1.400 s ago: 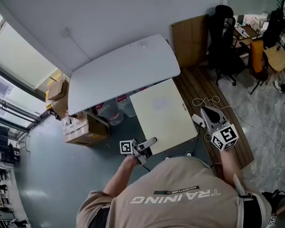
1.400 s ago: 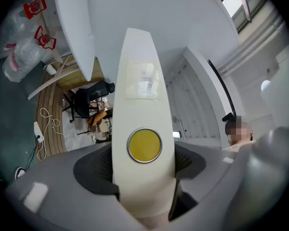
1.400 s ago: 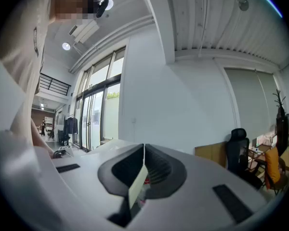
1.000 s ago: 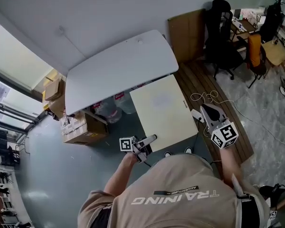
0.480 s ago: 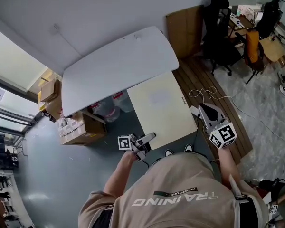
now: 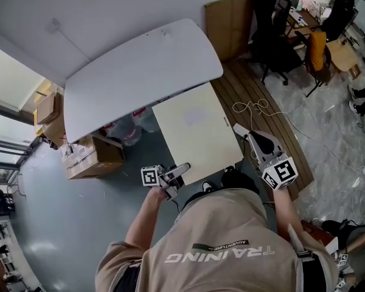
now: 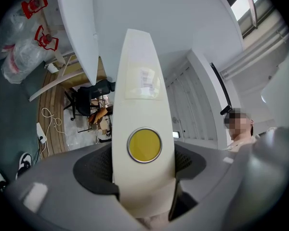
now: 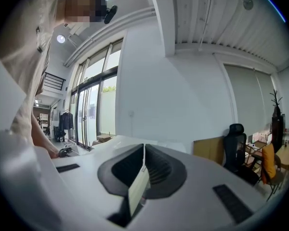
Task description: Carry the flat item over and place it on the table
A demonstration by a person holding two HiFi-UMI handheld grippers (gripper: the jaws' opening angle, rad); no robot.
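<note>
A flat cream board (image 6: 194, 132) hangs level in front of the person, carried between both grippers. My left gripper (image 6: 175, 173) is shut on its near left corner. My right gripper (image 6: 248, 137) is shut on its right edge. In the left gripper view the board (image 7: 139, 90) runs away between the jaws of the left gripper (image 7: 142, 170), with a yellow disc (image 7: 144, 145) on it. In the right gripper view its thin edge (image 8: 137, 191) stands clamped in the right gripper (image 8: 143, 166). The white table (image 6: 140, 72) lies just beyond the board's far edge.
Cardboard boxes (image 6: 85, 157) and plastic bags (image 6: 125, 132) sit under the table's left side. A wooden platform (image 6: 258, 96) with a white cable (image 6: 250, 108) lies to the right. Beyond it are a leaning cardboard sheet (image 6: 228, 23) and a black office chair (image 6: 271, 17).
The table, board and floor have slid up and to the left in the head view as the person moves. Both grippers keep the same hold on the board.
</note>
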